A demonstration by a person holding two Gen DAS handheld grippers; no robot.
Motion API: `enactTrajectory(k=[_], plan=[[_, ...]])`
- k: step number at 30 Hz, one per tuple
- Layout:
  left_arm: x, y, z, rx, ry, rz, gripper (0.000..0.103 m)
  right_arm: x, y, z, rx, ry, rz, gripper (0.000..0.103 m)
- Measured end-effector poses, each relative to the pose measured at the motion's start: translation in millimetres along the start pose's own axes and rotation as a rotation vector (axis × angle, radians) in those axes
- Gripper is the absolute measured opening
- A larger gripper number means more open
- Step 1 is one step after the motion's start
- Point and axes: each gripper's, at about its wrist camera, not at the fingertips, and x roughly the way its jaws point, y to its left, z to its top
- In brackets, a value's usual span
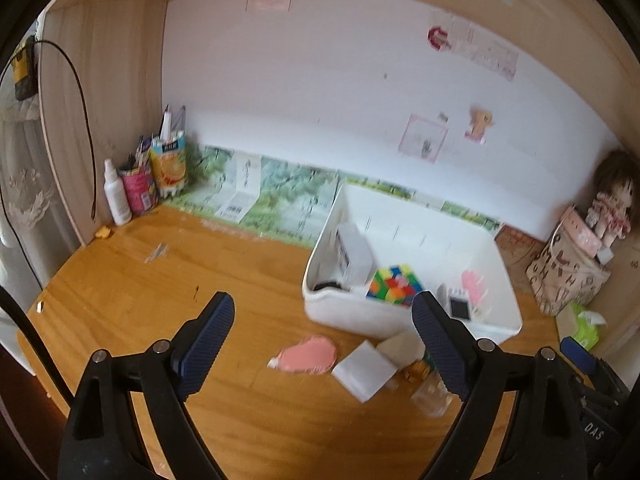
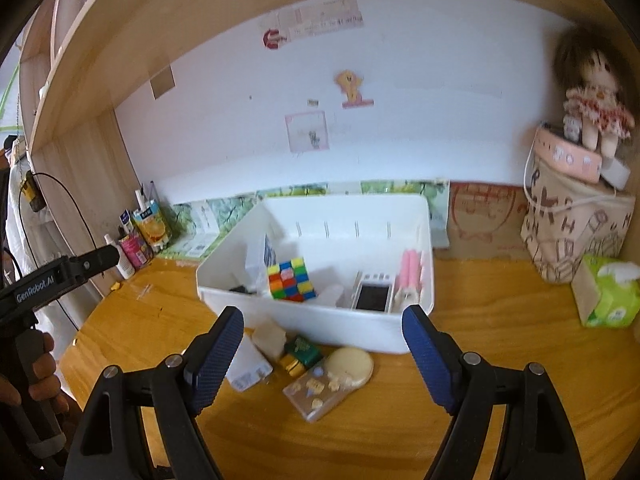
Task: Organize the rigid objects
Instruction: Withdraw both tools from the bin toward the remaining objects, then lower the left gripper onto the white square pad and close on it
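A white bin (image 1: pixel 348 312) (image 2: pixel 328 326) on the wooden desk holds a colourful cube (image 1: pixel 394 290) (image 2: pixel 291 279), a white box (image 1: pixel 354 256), a small screen device (image 2: pixel 373 295) and a pink item (image 2: pixel 412 270). In front of the bin lie a pink oval piece (image 1: pixel 308 354), a white packet (image 1: pixel 364 370) (image 2: pixel 248 368), a cream block (image 2: pixel 270 338), a green-gold box (image 2: pixel 303 350), a round cream disc (image 2: pixel 352 364) and a clear case (image 2: pixel 316 394). My left gripper (image 1: pixel 324 354) hangs open over the pink piece and the packet. My right gripper (image 2: pixel 324 360) is open above the pile, holding nothing.
Bottles and cartons (image 1: pixel 144 180) stand in the back left corner. At the right stand a patterned bag (image 2: pixel 576 228) with a doll (image 2: pixel 596 112) on top and a green tissue pack (image 2: pixel 608 296). A hand (image 2: pixel 40 376) holds the left gripper's handle at the right wrist view's left edge.
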Motion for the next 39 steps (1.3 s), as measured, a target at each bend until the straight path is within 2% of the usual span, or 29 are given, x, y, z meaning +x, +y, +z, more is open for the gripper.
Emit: enactTrajectory(k=[8, 19, 29, 39], plan=[[15.5, -1.0, -15.0, 0.051, 0.123, 0.009, 0.092, 17.0, -1.7, -16.4, 0.077, 0.102, 0.033, 0.082], [45.5, -18.7, -28.0, 0.186, 0.278, -0.017, 0.092, 52.9, -16.7, -36.9, 0.244, 0.275, 0.078, 0.082], [83.5, -34.2, -29.7, 0.298, 0.4, -0.045, 0.092, 85.7, -37.3, -49.2, 0.408, 0.386, 0.061, 0.082], [131.9, -59.3, -41.9, 0.416, 0.56, -0.059, 0.092, 115.0, -37.0, -58.6, 0.44, 0.501, 0.048, 0.082]])
